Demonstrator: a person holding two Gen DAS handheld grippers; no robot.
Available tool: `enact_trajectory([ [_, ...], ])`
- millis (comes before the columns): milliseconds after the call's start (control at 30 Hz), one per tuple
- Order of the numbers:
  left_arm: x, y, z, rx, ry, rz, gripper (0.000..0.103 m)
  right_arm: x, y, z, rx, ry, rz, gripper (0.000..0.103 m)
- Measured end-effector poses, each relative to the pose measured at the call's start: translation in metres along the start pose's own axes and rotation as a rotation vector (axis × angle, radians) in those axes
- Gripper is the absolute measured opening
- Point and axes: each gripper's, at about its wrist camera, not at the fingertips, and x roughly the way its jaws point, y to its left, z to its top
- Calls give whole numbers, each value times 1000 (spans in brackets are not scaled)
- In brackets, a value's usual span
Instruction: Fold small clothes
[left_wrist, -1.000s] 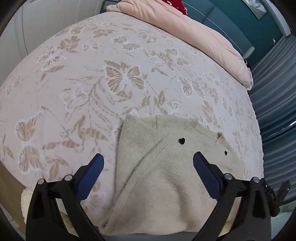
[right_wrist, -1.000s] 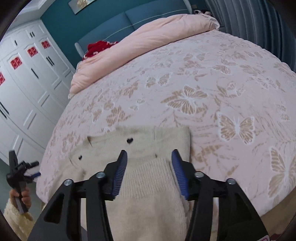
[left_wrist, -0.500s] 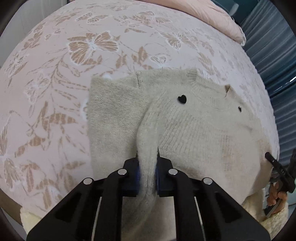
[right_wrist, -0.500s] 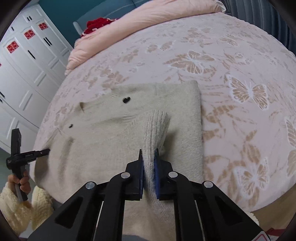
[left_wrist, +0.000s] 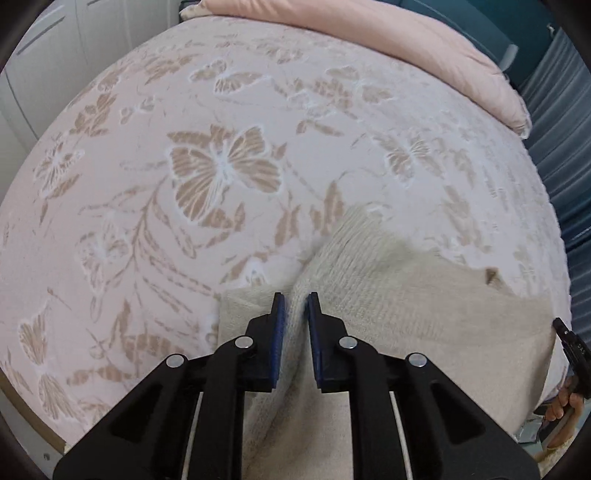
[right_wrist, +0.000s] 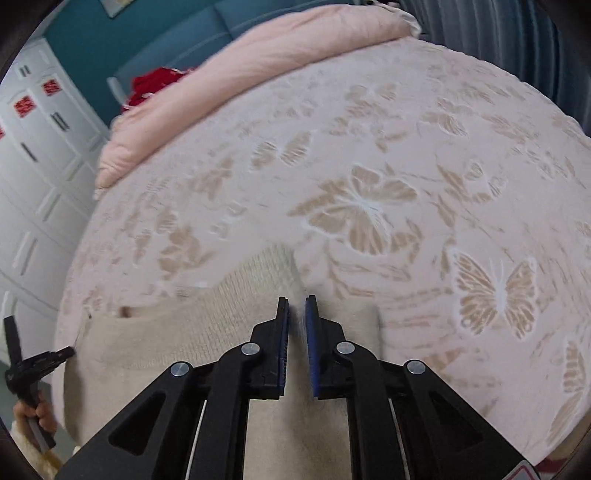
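Left wrist view: the left claw (left_wrist: 294, 301) sits low and level over the near edge of the bed, its blue pads (left_wrist: 277, 332) drawn close on a raised ridge of the beige knit sweater (left_wrist: 406, 295), pinching it. The right wrist view shows the right claw (right_wrist: 296, 306) in a like pose, blue pads (right_wrist: 312, 339) nearly together with sweater fabric gripped between them. Each claw appears at the edge of the other's view, held in a hand.

Against half a second ago: both claws remain clamped on the knit, but the sweater now occupies less of each view and sits lower in frame. Its heart-shaped buttons, visible earlier, are no longer seen. The far edge of the garment is bunched into a ribbed hump ahead of the pads. Both views are motion-blurred.

The sweater lies on the near part of the bed, on a pink bedspread (left_wrist: 221, 166) patterned with tan butterflies. Farther off, a plain pink duvet (right_wrist: 280, 62) is rolled along the head of the bed, with a red item (right_wrist: 151, 85) beside it. Beyond stand a teal headboard (right_wrist: 173, 48), white wardrobe doors (right_wrist: 33, 155) and blue-grey curtains (left_wrist: 561, 110).
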Motion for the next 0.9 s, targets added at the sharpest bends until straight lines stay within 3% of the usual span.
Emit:
enact_trajectory([
  [33, 3, 6, -5, -22, 14, 23, 13, -4, 0, -4, -3, -19, -22, 8],
  [100, -13, 18, -19, -62, -1, -27, 13, -30, 1, -17, -14, -59, 20, 10],
  [167, -43, 21, -39, -23, -35, -40, 16, -60, 0, -40, -38, -79, 29, 20],
  [200, -56, 22, -49, -4, -45, -42, 26, -75, -4, -57, -50, -90, 20, 31],
  [233, -68, 25, -62, -7, -50, -56, 45, -85, -10, -73, -41, -92, 5, 44],
  [300, -82, 32, -90, -53, -42, -108, 62, -95, -23, -107, -3, -47, -17, 47],
  [400, -82, 31, -130, -79, -3, -120, 61, -94, -41, -152, 60, 35, -61, 48],
  [467, -77, 23, -149, -70, 4, -119, 61, -88, -47, -170, 109, 63, -43, 48],
  [533, -67, 10, -159, -19, 8, -37, 59, -81, -46, -176, 146, 86, -5, 48],
  [567, -62, 4, -160, 9, 4, 23, 57, -78, -41, -176, 149, 86, 21, 47],
  [600, -55, 1, -161, 30, 6, 89, 50, -75, -35, -174, 136, 88, 35, 34],
  [633, -50, 2, -160, 29, 13, 140, 45, -73, -28, -170, 109, 85, 24, 5],
  [733, -39, 12, -157, -23, 30, 169, 46, -73, -22, -156, 73, 54, 0, 0],
  [800, -34, 8, -158, 22, 25, 211, 47, -59, -33, -152, 43, 99, -115, 0],
  [900, -32, 1, -163, 73, 4, 260, 49, -55, -68, -155, 98, 141, -282, 0],
])
